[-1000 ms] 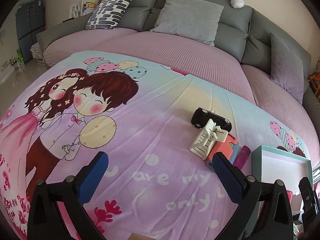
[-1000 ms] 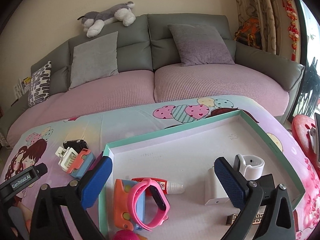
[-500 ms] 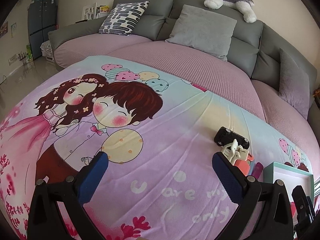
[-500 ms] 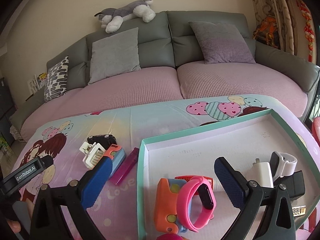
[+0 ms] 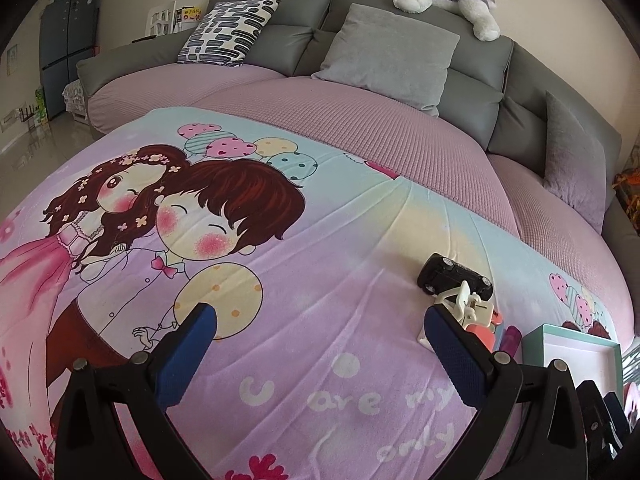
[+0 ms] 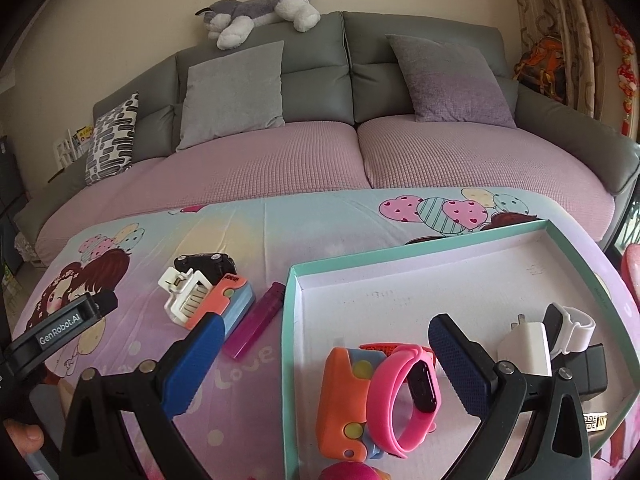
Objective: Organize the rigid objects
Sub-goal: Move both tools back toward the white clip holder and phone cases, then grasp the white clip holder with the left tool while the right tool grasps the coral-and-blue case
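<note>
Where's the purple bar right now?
Right wrist view: purple bar lies on the blanket, just left of the teal box, beside the orange-blue case.

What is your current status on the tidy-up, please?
Left gripper open, empty. Right gripper open, empty. Hair clip, toy car, purple bar outside tray. Nothing blocking.

Outside the box, on the printed cloth: one black toy car (image 6: pixel 205 265), one white hair claw clip (image 6: pixel 185 295), one orange-and-blue block-shaped item (image 6: pixel 224 304), one purple bar-shaped item (image 6: pixel 256 320).

Inside the teal-rimmed box (image 6: pixel 420 242): one pink wristband watch (image 6: pixel 404 392), one orange-and-blue toy (image 6: pixel 340 396), one white plug adapter (image 6: pixel 526 346), one white-strapped watch (image 6: pixel 572 328), one black box-shaped item (image 6: pixel 594 368), one red item (image 6: pixel 374 347), mostly hidden.

On the sofa: four cushions, one plush dog (image 6: pixel 260 10).
</note>
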`<state>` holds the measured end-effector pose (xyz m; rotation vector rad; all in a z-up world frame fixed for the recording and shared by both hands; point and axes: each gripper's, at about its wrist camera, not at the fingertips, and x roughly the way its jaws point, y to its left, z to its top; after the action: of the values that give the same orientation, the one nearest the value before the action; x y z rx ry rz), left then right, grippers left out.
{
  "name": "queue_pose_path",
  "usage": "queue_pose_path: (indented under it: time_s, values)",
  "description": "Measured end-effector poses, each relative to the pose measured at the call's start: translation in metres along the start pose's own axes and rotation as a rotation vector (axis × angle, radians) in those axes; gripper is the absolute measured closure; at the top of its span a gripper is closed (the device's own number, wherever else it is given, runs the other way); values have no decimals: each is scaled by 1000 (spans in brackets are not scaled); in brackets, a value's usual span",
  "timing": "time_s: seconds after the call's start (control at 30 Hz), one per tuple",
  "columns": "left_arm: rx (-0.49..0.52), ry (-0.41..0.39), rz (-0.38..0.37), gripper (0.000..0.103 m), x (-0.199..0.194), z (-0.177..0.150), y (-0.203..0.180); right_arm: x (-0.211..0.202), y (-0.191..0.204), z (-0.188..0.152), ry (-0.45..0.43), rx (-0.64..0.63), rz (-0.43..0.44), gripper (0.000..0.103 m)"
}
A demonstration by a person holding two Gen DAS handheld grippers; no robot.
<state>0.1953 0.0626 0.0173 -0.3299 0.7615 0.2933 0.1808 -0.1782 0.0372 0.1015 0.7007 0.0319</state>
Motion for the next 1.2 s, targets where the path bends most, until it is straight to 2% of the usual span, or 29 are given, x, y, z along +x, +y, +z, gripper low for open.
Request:
queue_pose_path:
  time_s: [0.07,0.23,0.43,0.53,0.73,0.83,0.97,1.07,1.2]
  values:
    - [1,-13,-6,0,-1,3,-3,4,1,2,31,1,8,0]
    - [36,42,-64,0,6,7,-18,11,7,12,53,-10,-10,0]
    - [171,81,-76,0,18,9,-47,19,1,34,31,29,-56,0]
    - [205,111,-102,0,26,6,-56,29,-6,40,63,53,-65,0]
    - [226,152,-119,0,44,-1,-65,45,-8,41,140,44,-41,0]
    - [227,138,-115,1,46,-1,-64,50,-5,41,168,40,1,0]
    - [211,135,-146,28,51,0,-62,56,1,42,200,8,37,0]
    - [222,126,-161,30,52,-2,-64,60,4,44,224,-5,62,0]
    - [219,97,-218,50,49,1,-66,66,10,47,258,-33,81,1]
